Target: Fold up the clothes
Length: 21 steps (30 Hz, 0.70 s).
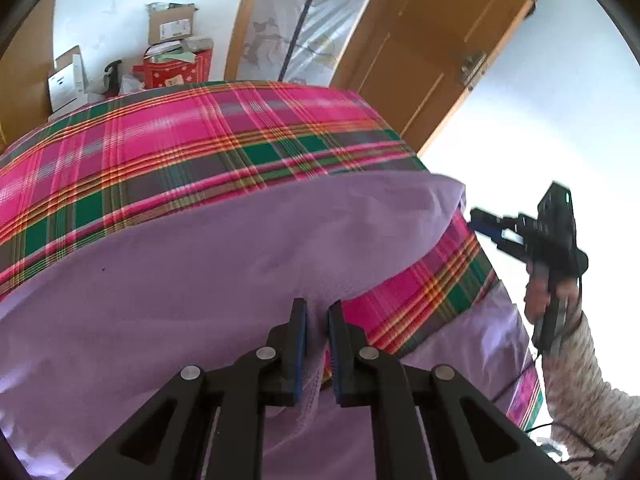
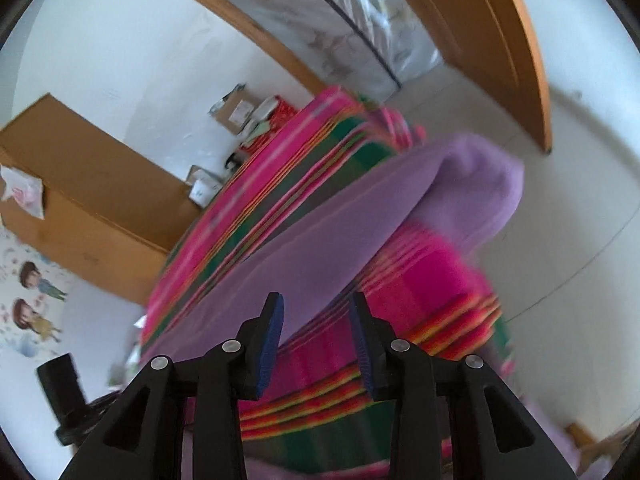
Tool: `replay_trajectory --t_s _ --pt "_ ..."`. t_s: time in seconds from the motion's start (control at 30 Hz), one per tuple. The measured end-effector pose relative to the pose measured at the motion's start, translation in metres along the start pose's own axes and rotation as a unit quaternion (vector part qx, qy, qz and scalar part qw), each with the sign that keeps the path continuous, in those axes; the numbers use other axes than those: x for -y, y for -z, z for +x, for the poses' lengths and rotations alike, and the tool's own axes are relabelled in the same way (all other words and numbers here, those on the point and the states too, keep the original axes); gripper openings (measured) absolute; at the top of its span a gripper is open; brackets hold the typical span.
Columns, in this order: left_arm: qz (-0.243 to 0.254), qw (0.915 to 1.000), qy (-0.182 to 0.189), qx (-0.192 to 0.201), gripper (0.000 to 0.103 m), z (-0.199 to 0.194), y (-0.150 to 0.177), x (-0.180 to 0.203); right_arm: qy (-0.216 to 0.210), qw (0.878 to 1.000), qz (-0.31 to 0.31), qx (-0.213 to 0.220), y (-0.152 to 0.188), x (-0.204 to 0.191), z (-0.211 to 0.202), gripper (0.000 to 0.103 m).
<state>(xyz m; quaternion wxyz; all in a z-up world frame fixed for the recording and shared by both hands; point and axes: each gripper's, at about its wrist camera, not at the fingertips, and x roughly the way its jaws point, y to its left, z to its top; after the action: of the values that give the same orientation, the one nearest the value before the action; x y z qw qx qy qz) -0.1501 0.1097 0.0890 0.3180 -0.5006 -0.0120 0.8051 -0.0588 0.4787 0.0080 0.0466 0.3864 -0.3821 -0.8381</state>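
No text, brand or number can be read in either view. The cardboard box carries a white label whose print is too small and blurred to make out. The white box shows dark marks that cannot be read. The red bag bears only flower patterns.
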Motion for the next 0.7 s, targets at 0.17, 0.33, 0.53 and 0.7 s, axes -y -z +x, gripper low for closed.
replay_trajectory --t_s 0.17,0.33,0.53,0.7 --pt "-0.007 0.9999 0.009 0.010 0.010 -0.006 -0.003 -0.002 -0.066 0.996 0.038 -0.046 0.031 -0.011 0.023 0.057" --pt "-0.003 0.9997 0.018 0.015 0.006 -0.011 -0.003 0.000 -0.147 0.982 0.094 -0.075 0.046 -0.020 0.053 0.062" --pt "-0.004 0.9996 0.019 0.019 0.005 -0.013 -0.002 0.000 -0.185 0.970 0.148 -0.060 0.038 -0.028 0.075 0.066" --pt "0.024 0.9997 0.003 0.003 0.005 0.000 0.005 0.010 -0.150 0.978 0.146 -0.019 0.031 -0.027 0.063 0.066"
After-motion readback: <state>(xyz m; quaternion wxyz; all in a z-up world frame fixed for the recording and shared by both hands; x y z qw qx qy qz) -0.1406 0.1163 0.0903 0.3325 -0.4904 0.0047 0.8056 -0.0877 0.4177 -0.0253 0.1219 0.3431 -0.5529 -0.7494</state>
